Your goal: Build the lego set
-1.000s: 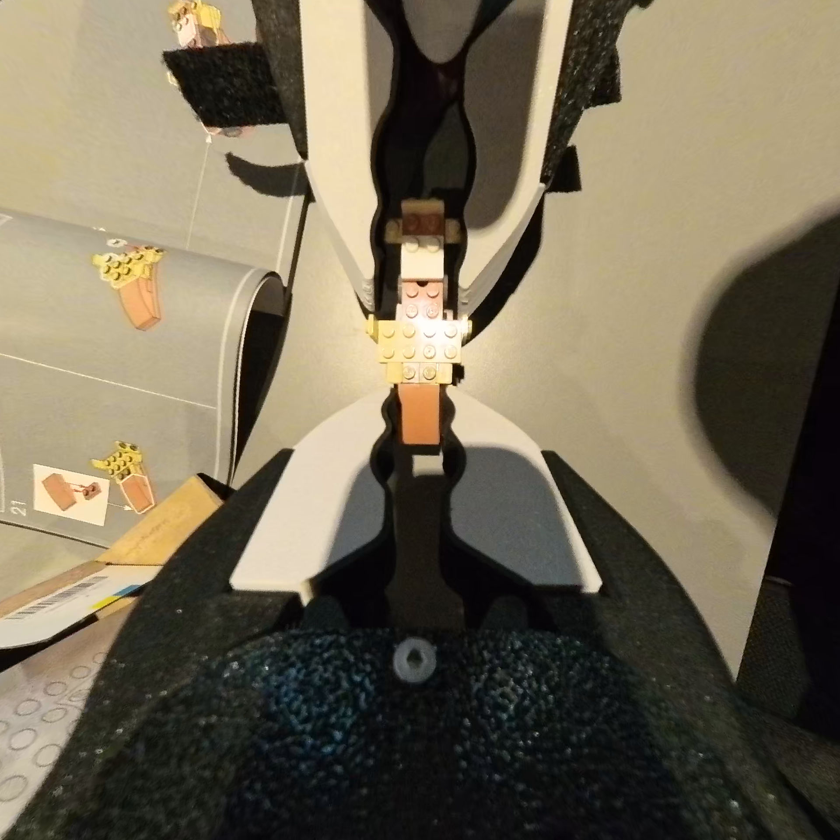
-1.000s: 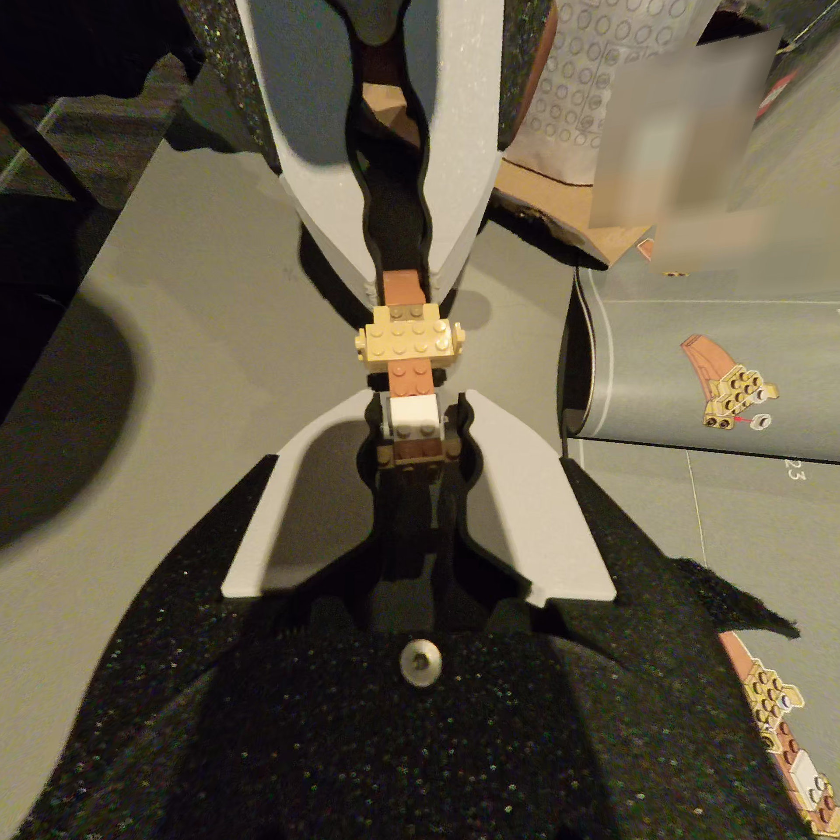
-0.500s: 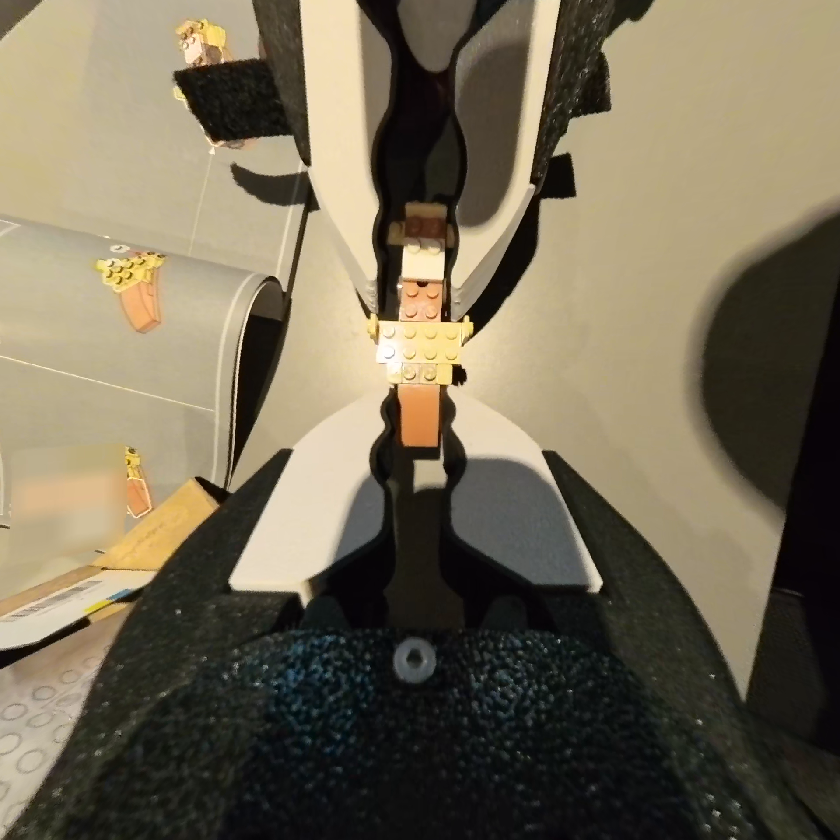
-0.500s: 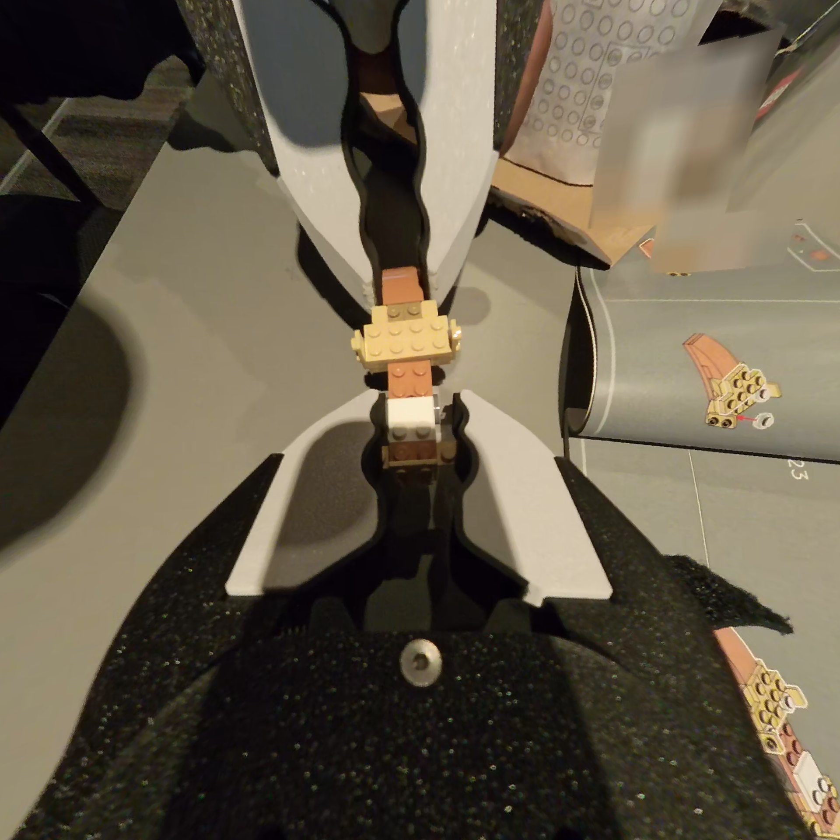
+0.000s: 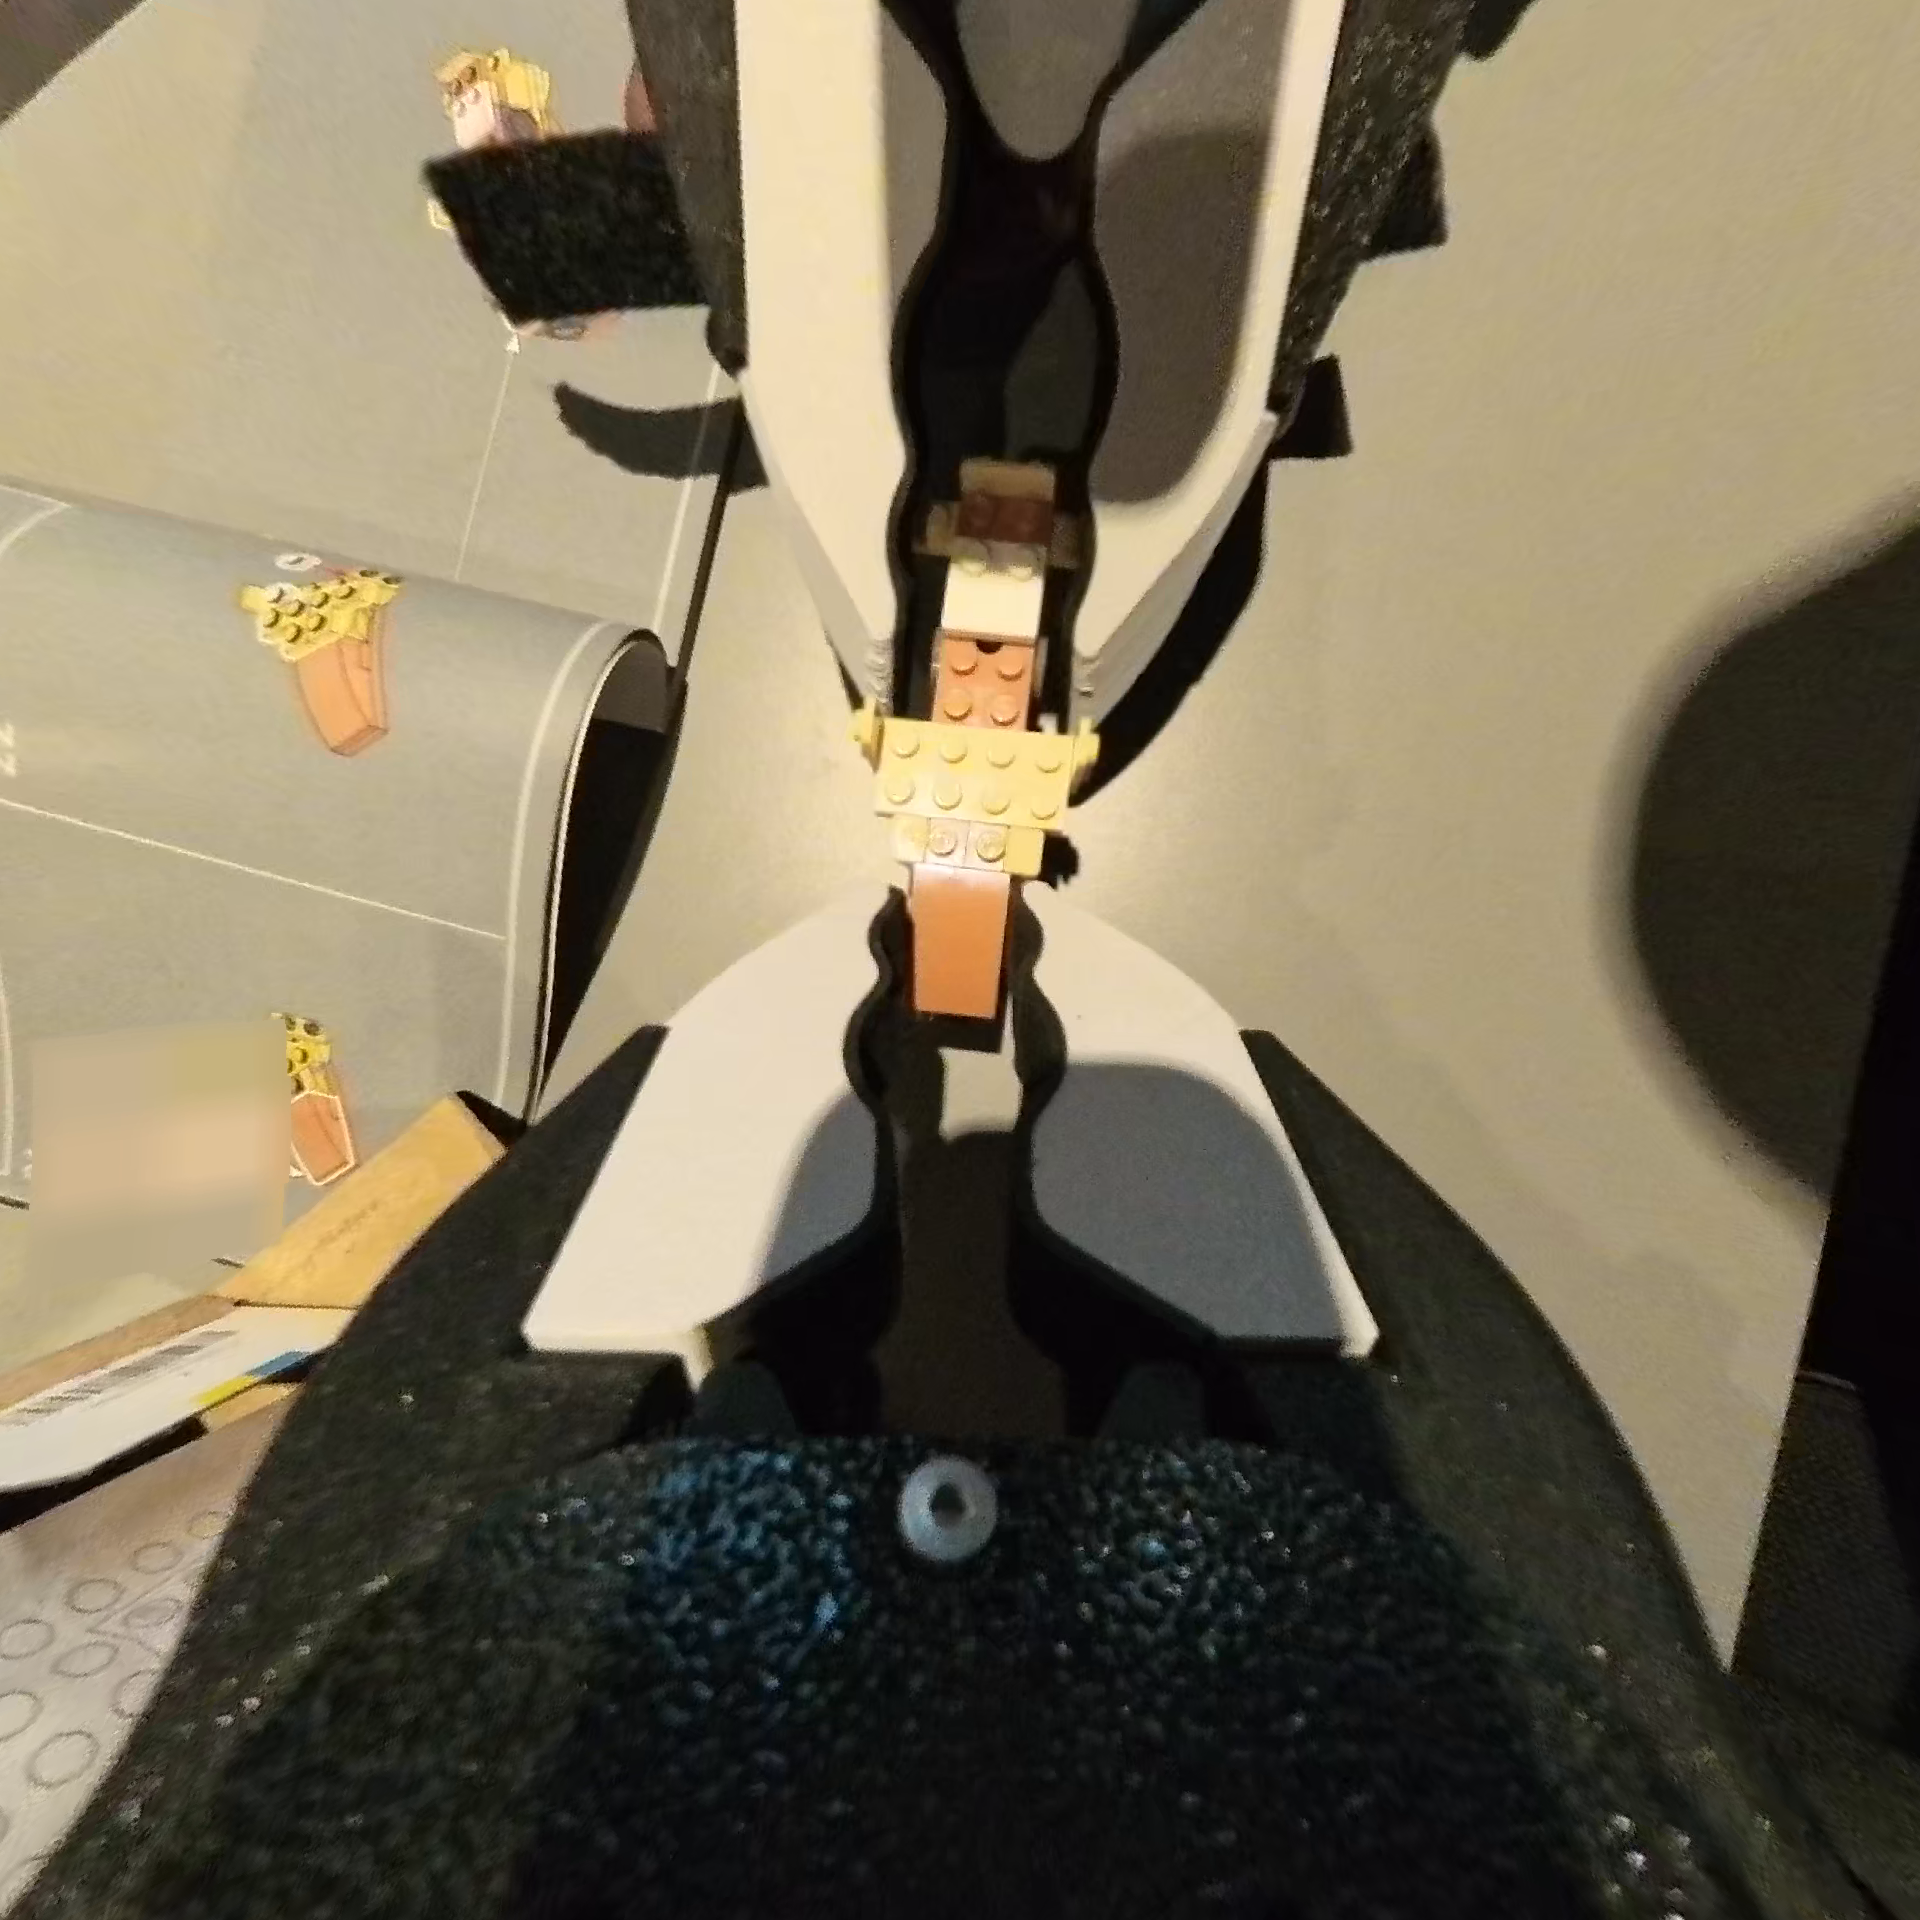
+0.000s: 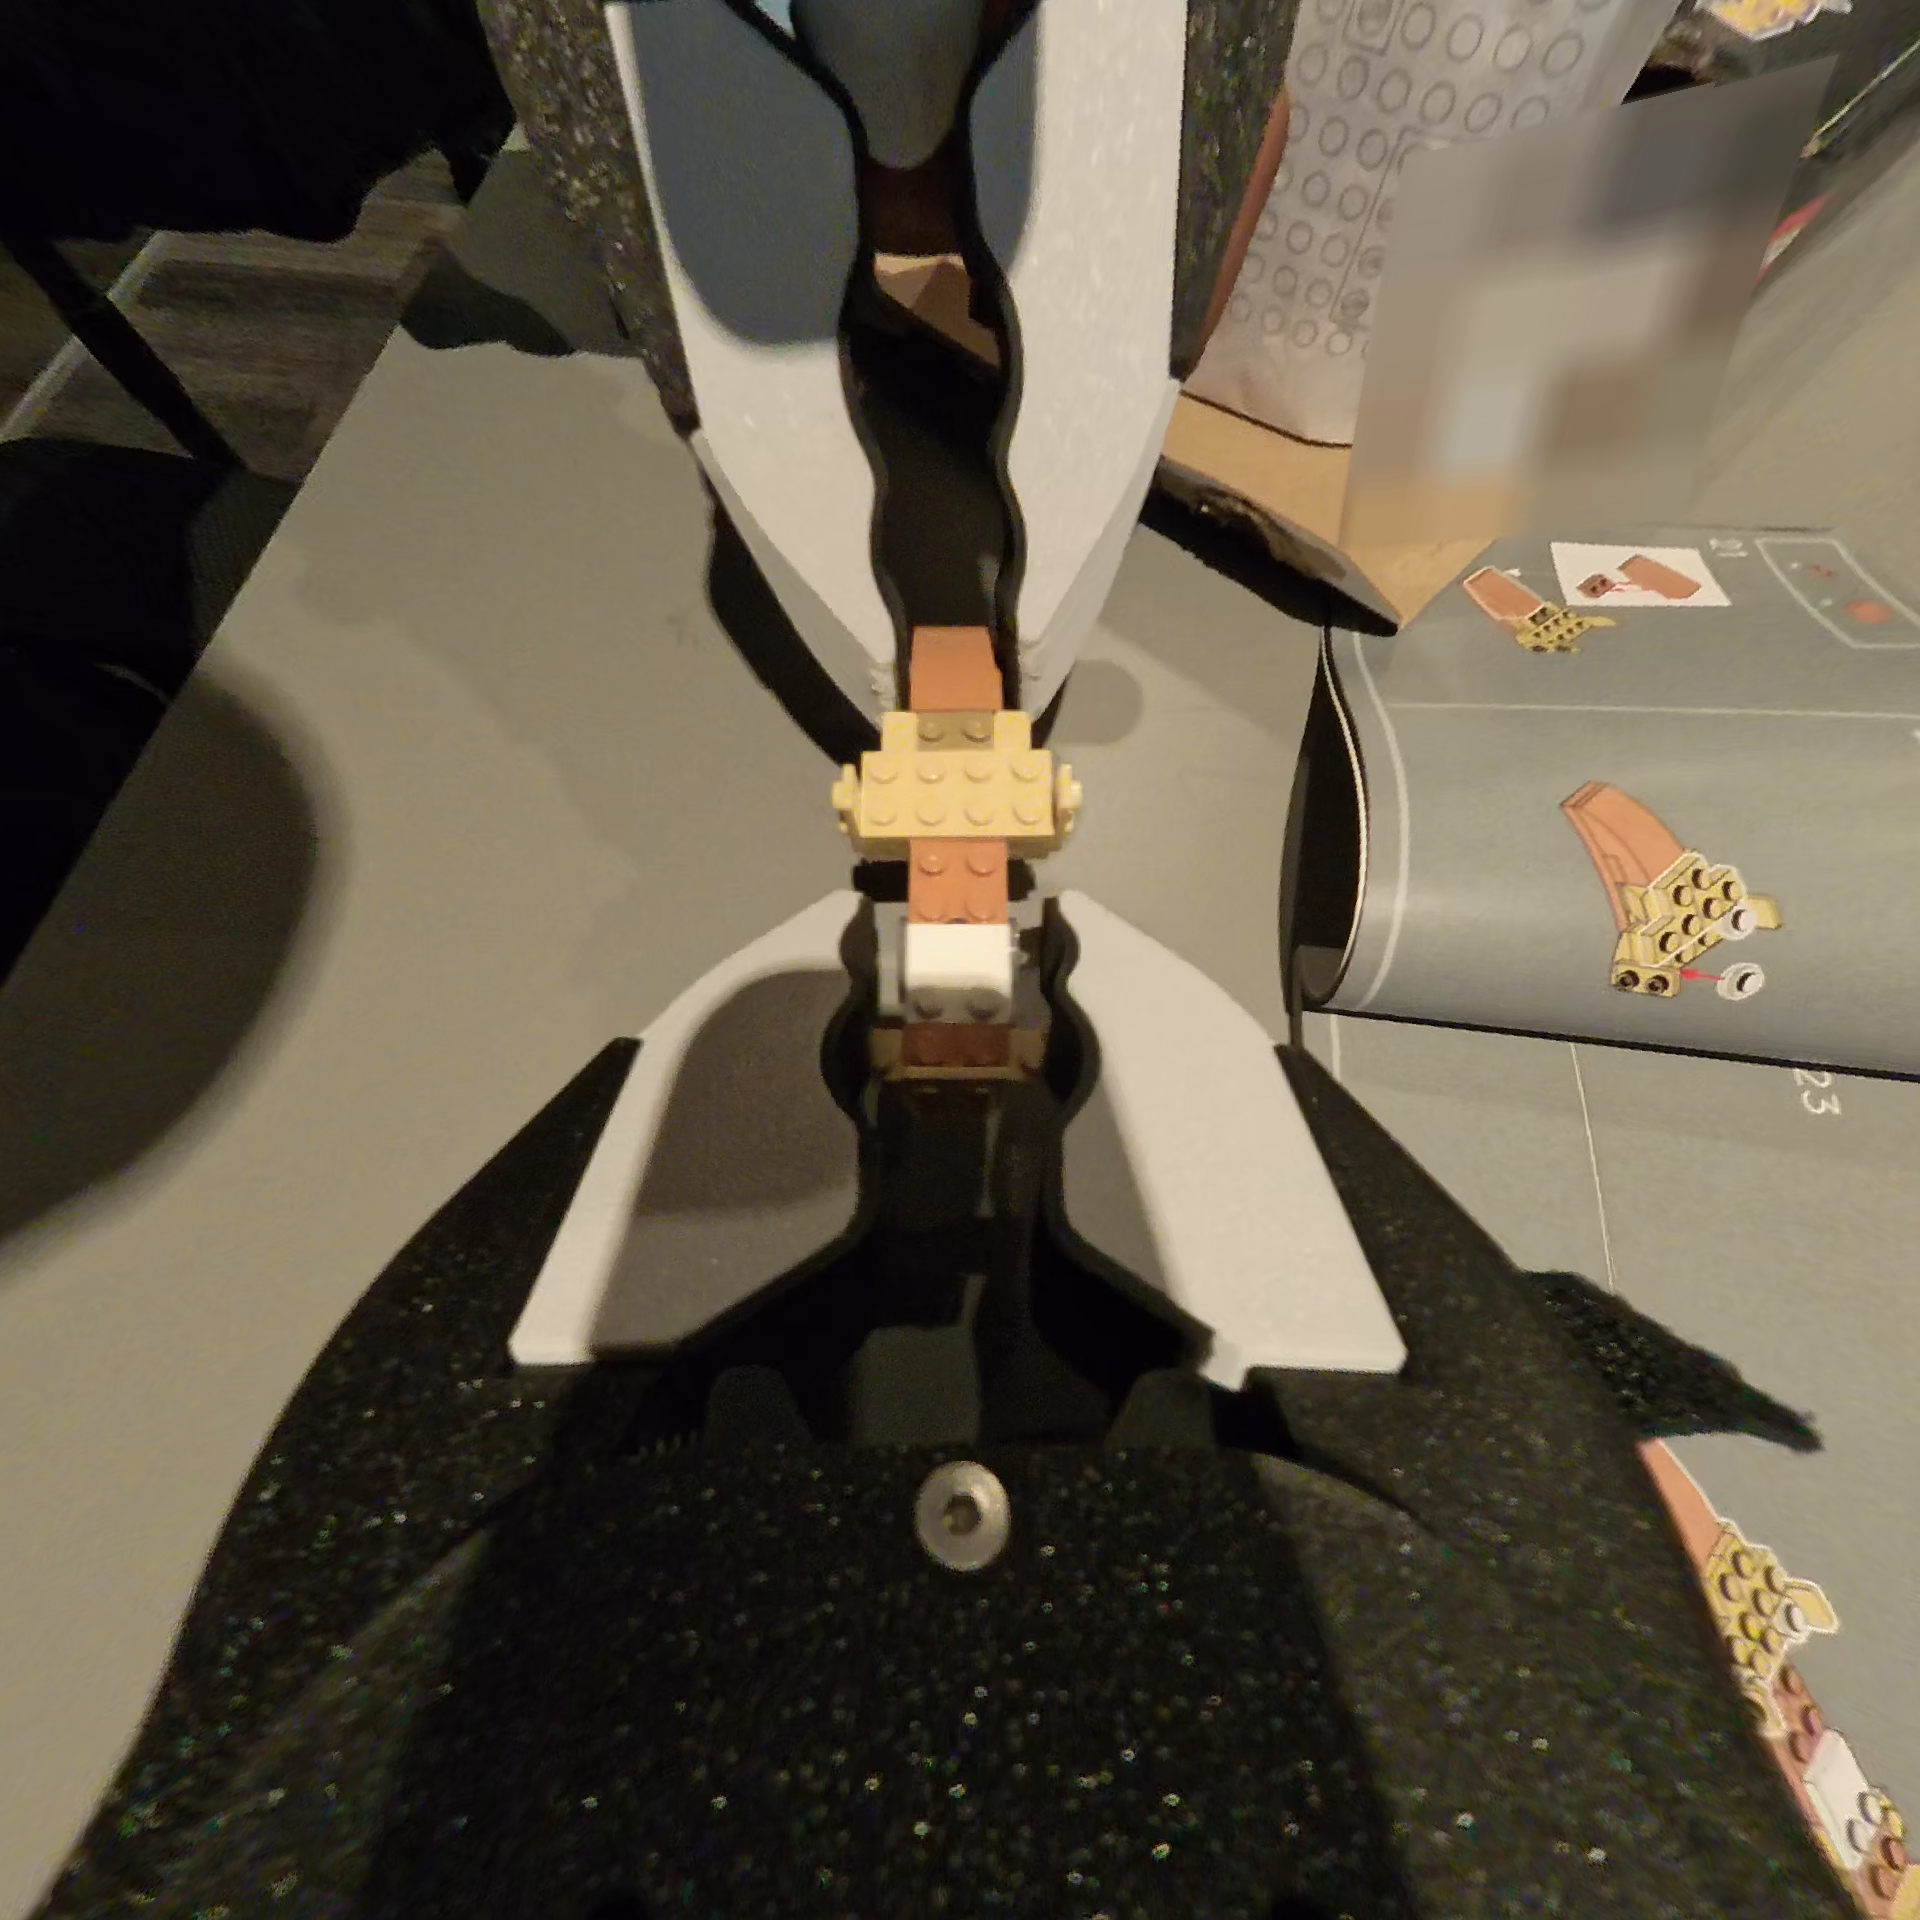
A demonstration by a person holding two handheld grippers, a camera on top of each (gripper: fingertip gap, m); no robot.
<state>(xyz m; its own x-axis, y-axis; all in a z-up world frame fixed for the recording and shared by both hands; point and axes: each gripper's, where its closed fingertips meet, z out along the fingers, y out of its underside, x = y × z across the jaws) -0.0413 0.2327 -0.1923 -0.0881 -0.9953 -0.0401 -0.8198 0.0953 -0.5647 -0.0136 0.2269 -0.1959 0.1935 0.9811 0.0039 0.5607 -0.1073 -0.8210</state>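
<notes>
Grey bench [image 6: 436, 727] surface carries an open instruction booklet [image 6: 1621, 831], curled at its fold, near one edge, with a cardboard box [image 5: 343, 1226] just beside it. Held above the bench, the lego assembly [image 5: 971, 790] spans the two opposed claws. The left gripper [image 5: 956, 966] is pressed onto the smooth brown curved piece [image 5: 958, 951] at one end. The right gripper [image 6: 956, 987] is pinched on the opposite end, at the white brick [image 6: 956, 958] and dark brown plate [image 6: 954, 1044]. A tan studded plate [image 6: 956, 798] sits exposed between both sets of fingertips.
</notes>
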